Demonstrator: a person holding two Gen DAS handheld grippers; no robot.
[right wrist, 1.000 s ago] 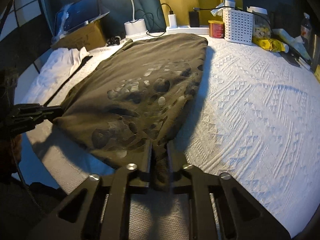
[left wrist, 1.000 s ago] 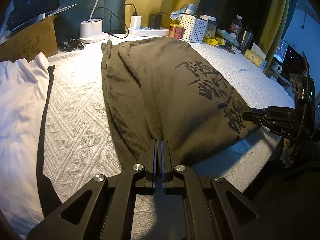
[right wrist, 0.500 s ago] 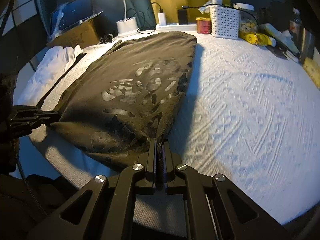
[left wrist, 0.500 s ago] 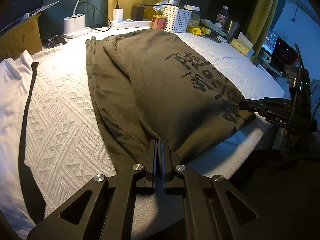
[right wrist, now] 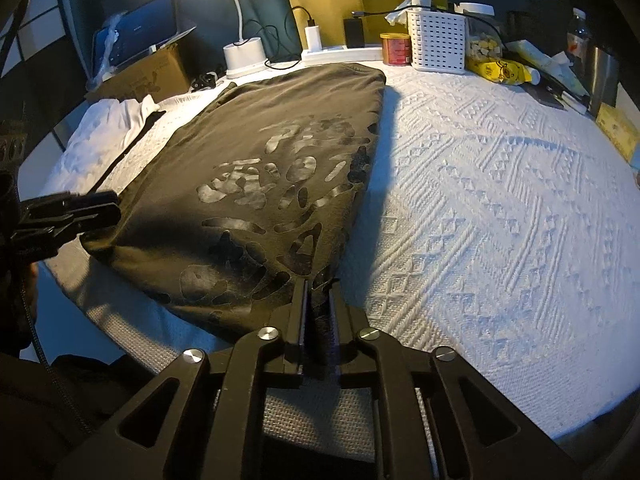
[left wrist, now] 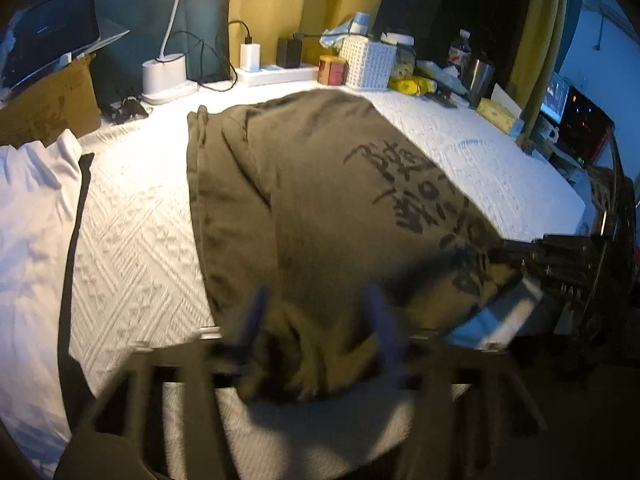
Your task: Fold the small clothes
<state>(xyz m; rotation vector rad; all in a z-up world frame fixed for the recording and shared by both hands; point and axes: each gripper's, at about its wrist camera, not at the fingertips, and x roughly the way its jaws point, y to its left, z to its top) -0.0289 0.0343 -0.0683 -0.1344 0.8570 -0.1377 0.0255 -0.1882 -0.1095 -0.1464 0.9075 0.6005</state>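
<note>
The white textured bed carries the olive T-shirt, folded into a long strip that runs away from both sets of jaws, its near hem at the bed's edge. The left gripper has just been opening; its jaws stand apart, the hem corner loose between them. The right gripper has parted slightly too, cloth between its jaws, apparently freed. The lengthwise fold looks laid down; next comes re-gripping for the crosswise fold.
</note>
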